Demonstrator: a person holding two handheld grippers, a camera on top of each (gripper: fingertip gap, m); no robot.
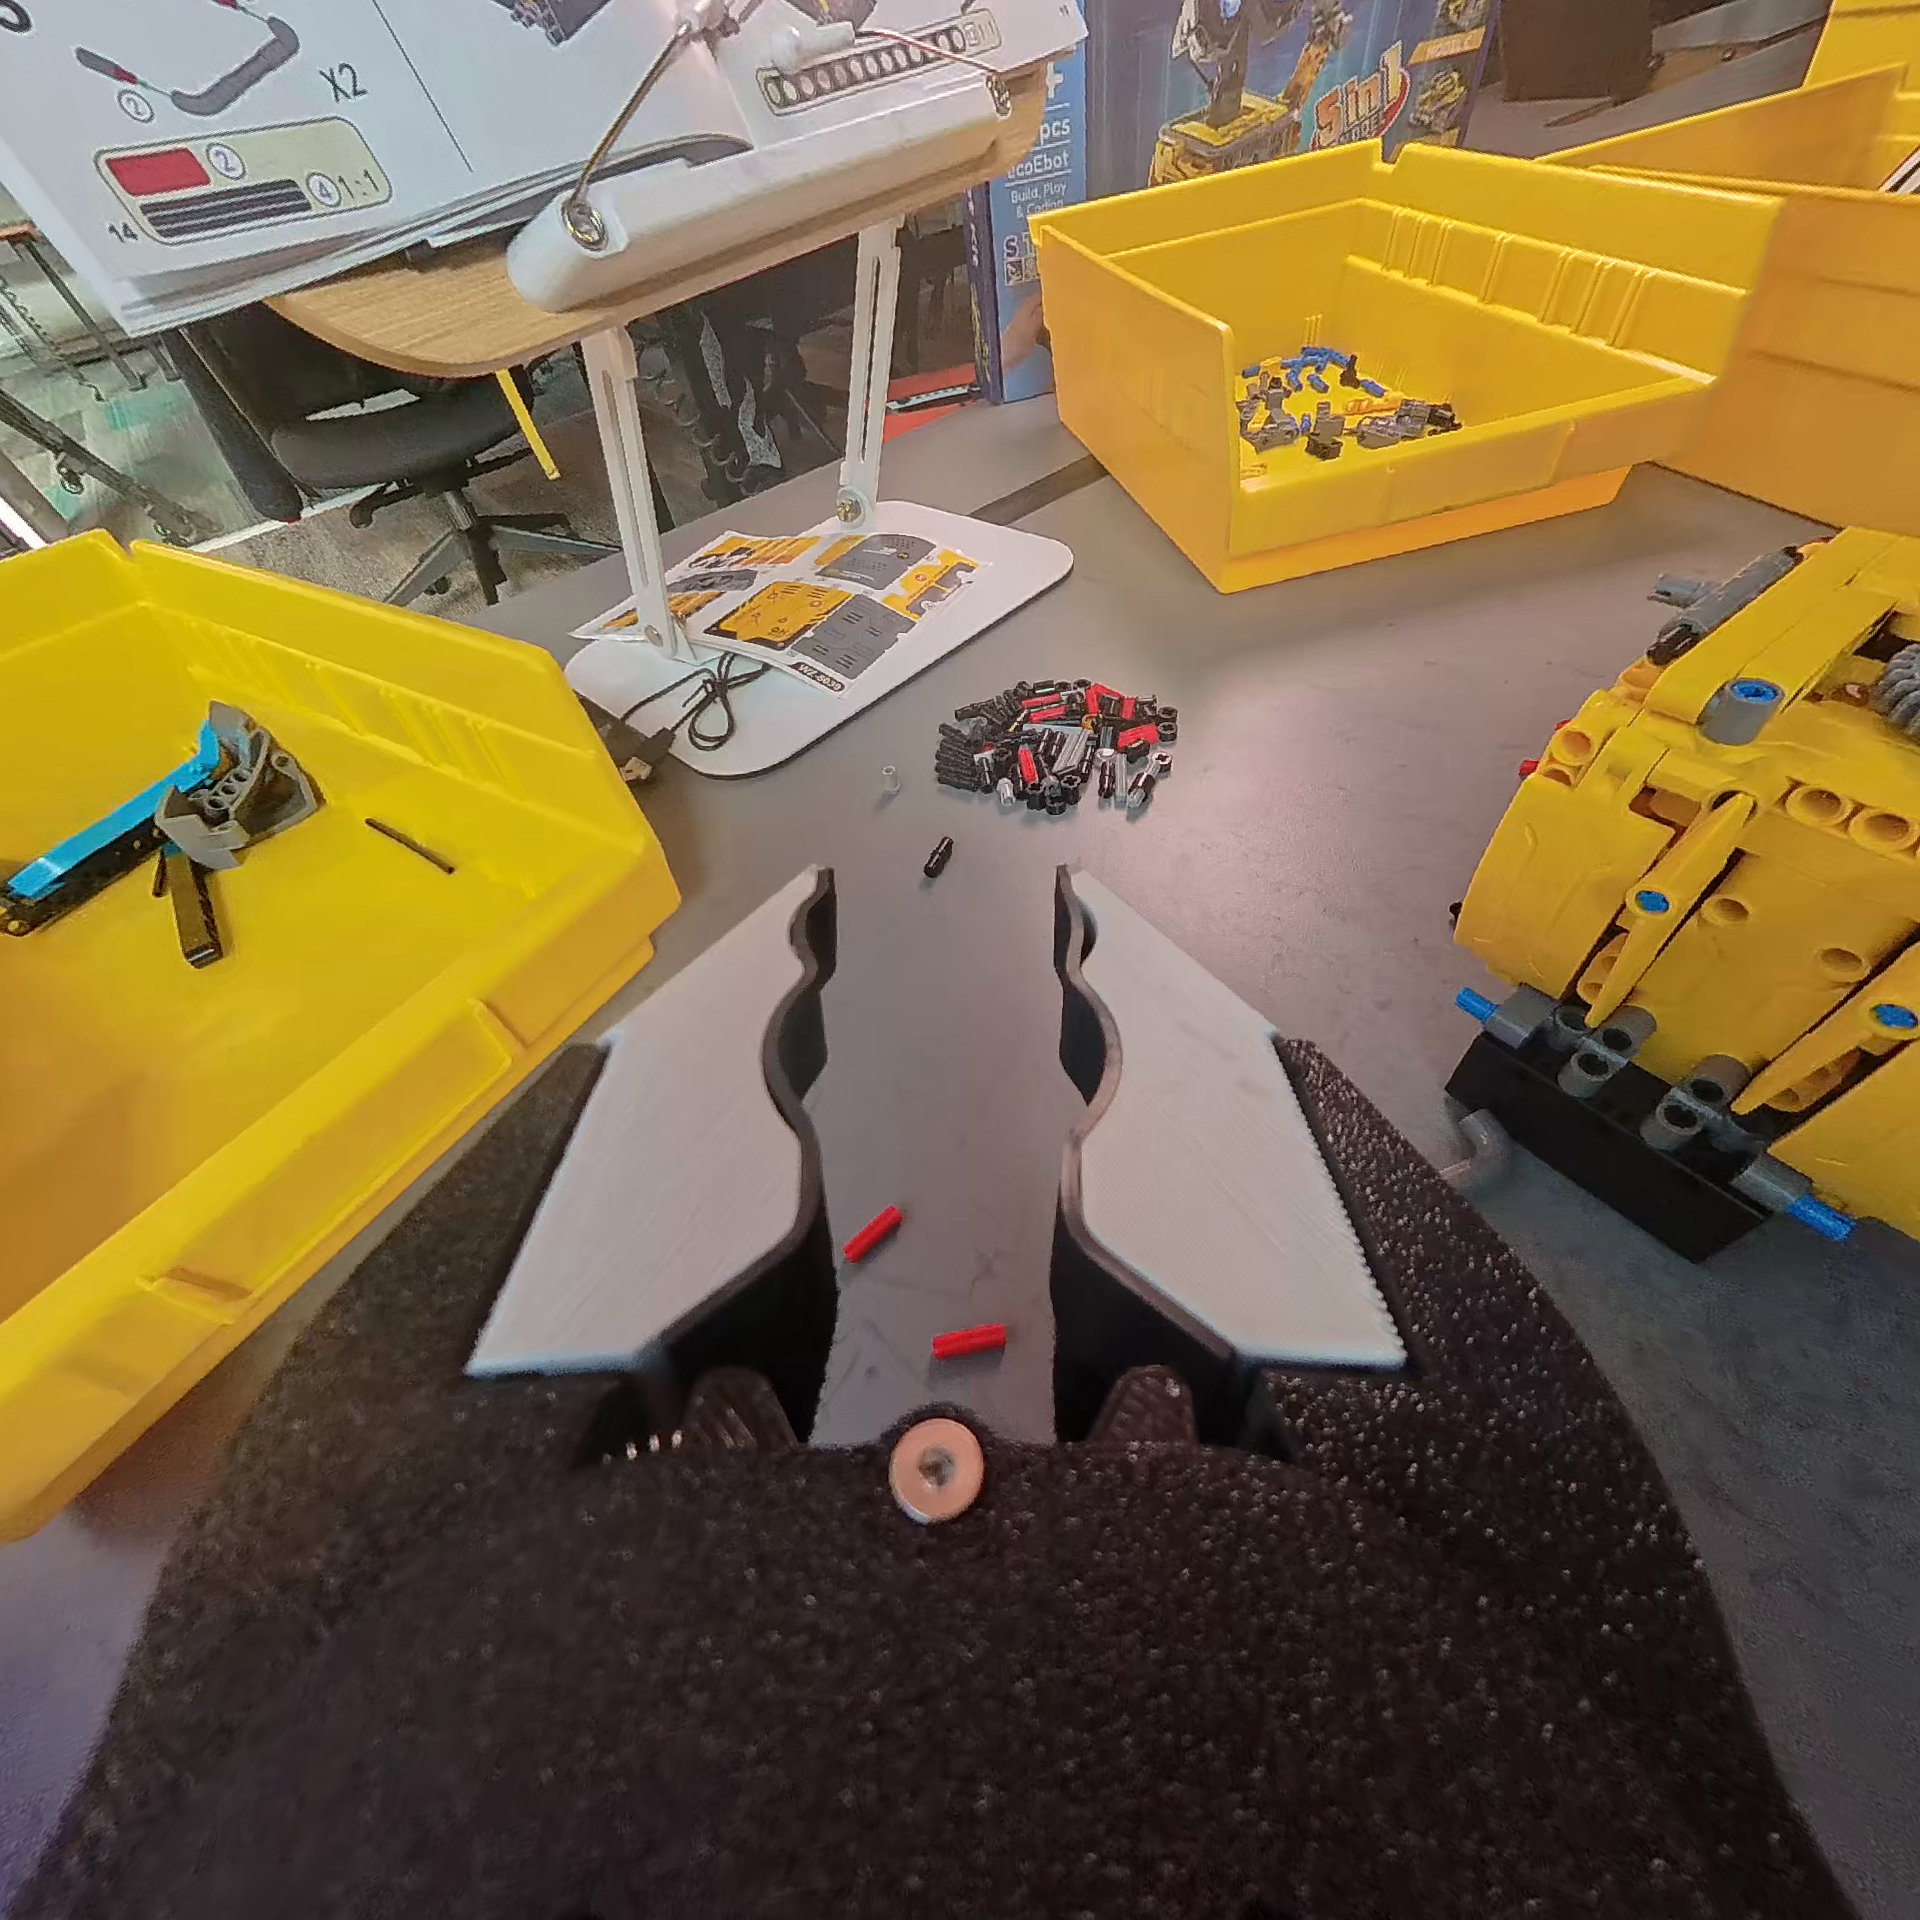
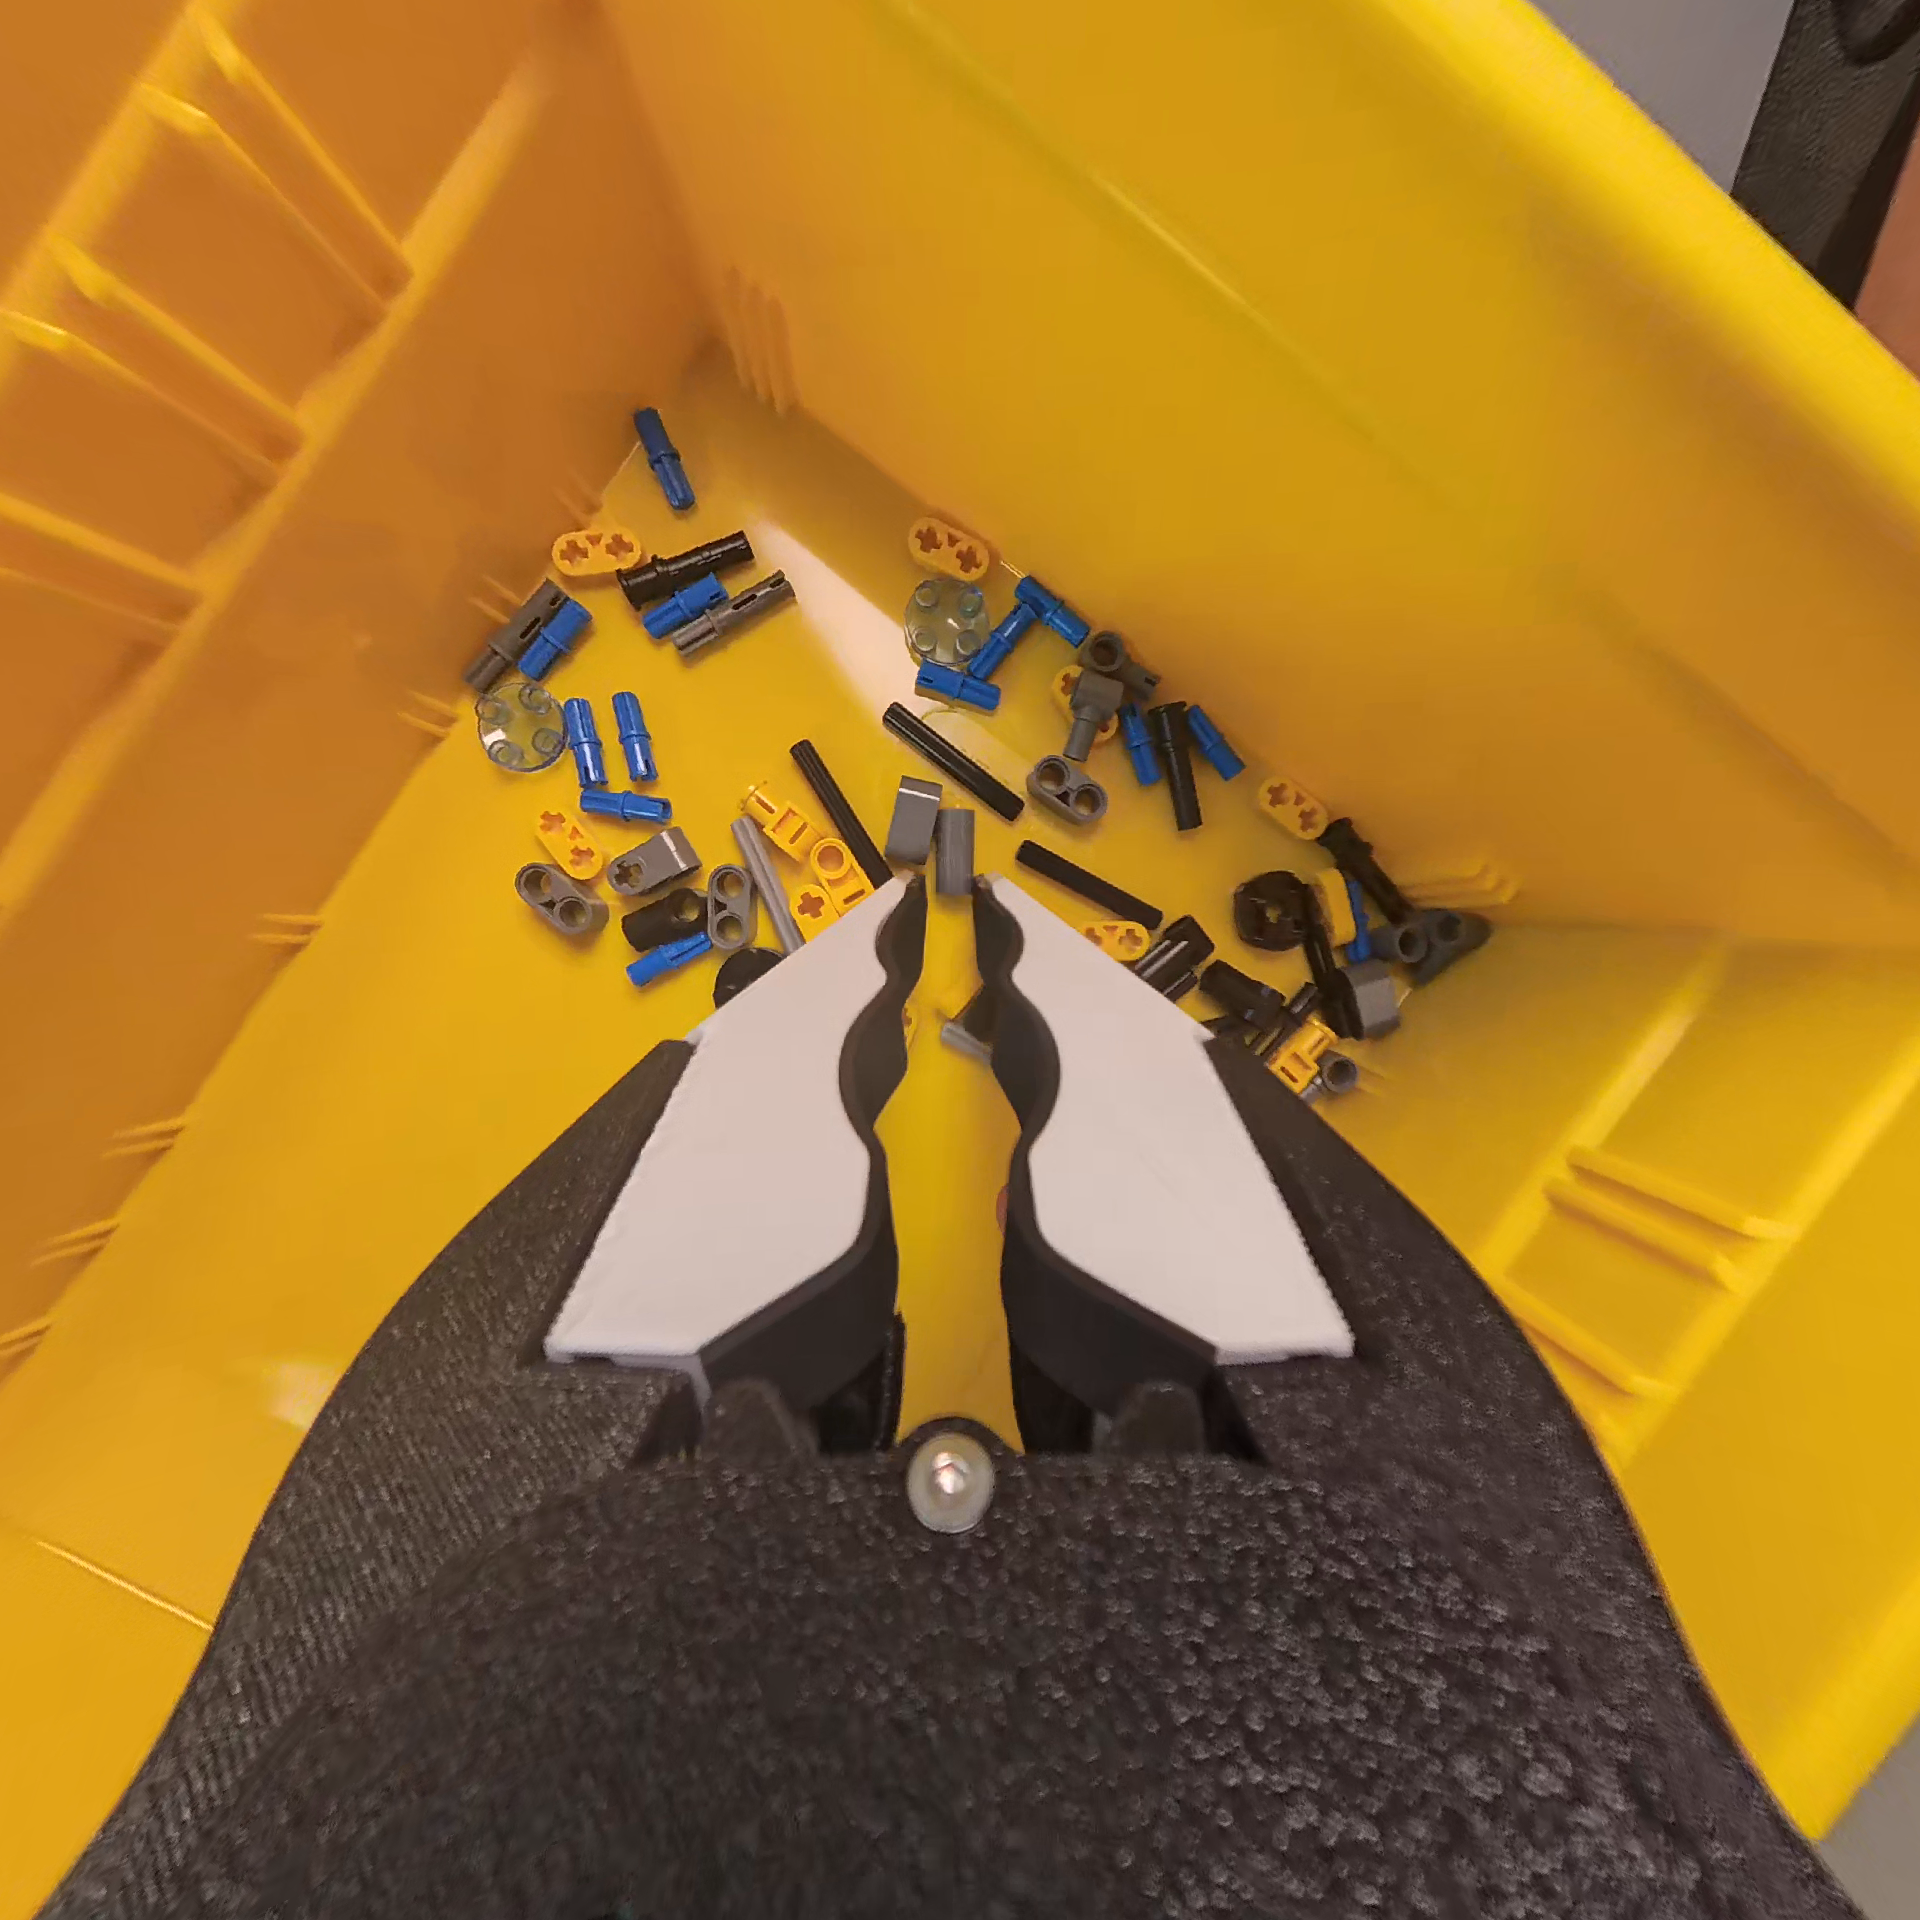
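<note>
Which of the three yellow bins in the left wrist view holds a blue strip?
The near left bin: its blue strip lies by a grey piece; the others hold small mixed pieces or show no contents.

A grey tabletop (image 1: 1299, 831) fills the near ground, matt and evenly lit from above. Past its far edge stands a black office chair (image 1: 405, 447) on a star base with castors, and beyond it dark frames and cables — hard to make out. The floor there looks grey. In the right wrist view only a strip of pale wall (image 2: 1704, 94) shows — beside something dark.
</note>
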